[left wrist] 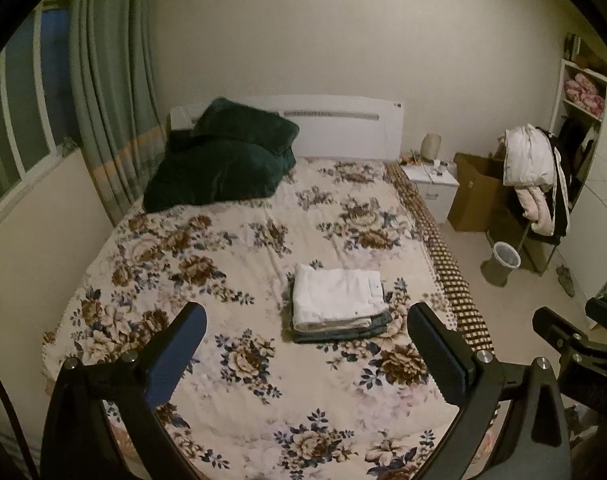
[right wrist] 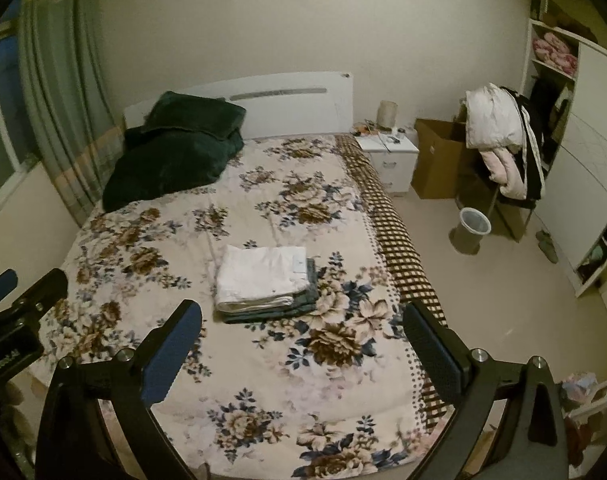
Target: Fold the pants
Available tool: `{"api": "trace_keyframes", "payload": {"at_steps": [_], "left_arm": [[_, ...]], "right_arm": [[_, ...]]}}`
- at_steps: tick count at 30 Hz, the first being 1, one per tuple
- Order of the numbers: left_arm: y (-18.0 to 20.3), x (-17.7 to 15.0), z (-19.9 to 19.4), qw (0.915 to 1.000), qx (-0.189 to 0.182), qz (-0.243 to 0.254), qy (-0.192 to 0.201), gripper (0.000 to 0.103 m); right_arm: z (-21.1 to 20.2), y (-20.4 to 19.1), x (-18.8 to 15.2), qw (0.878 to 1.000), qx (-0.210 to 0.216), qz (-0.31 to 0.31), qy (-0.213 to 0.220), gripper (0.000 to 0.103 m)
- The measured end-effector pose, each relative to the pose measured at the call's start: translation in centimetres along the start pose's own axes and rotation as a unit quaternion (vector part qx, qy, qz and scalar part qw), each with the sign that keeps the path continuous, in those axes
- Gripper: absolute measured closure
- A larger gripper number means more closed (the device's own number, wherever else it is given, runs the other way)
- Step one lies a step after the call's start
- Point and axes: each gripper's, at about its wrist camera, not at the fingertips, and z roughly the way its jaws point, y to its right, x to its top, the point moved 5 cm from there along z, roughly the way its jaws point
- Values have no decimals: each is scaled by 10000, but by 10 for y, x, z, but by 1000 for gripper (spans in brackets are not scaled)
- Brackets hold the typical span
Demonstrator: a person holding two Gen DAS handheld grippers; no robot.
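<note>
The folded white pants (left wrist: 337, 294) (right wrist: 263, 276) lie on top of a small stack on the floral bed (left wrist: 223, 240) (right wrist: 175, 240), toward its right side and about midway along its length. Under them sit darker folded garments (left wrist: 343, 330) (right wrist: 287, 306), blue-grey at the edges; how many layers there are cannot be told.

The right wrist view shows more of the floor beside the bed and a pale plastic chair (right wrist: 599, 394) at its lower right edge. The left wrist view shows more of the window (left wrist: 19, 112) behind the curtain (left wrist: 107, 92).

Both views show one dark green duvet (left wrist: 223, 164) (right wrist: 171, 148) heaped near the headboard, one white nightstand (left wrist: 433, 184) (right wrist: 391, 158), one cardboard box (left wrist: 477, 192) (right wrist: 437, 160) and one bin (left wrist: 503, 260) (right wrist: 471, 228).

The left hand-held gripper (left wrist: 305, 352) is spread wide, holding and touching nothing, well above the bed. The right hand-held gripper (right wrist: 301, 354) is likewise wide apart and empty. Each pokes into the other's view at the edge.
</note>
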Motion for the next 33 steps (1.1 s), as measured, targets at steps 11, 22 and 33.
{"api": "trace_keyframes", "payload": {"at_steps": [11,22,33], "left_arm": [[6,-21,73,9989,346,4,-301,0],[10,-36,106,9967,570,91,-569,0],[6,-34,110,9968,574,75,-545,0]], "right_arm": [[99,4,-3,9995,-179,-234,-122,1],[163,-3,-10,9989,-194,-307,-308,1],[168,-9,-13,9991,-114,-305,-282,1]]}}
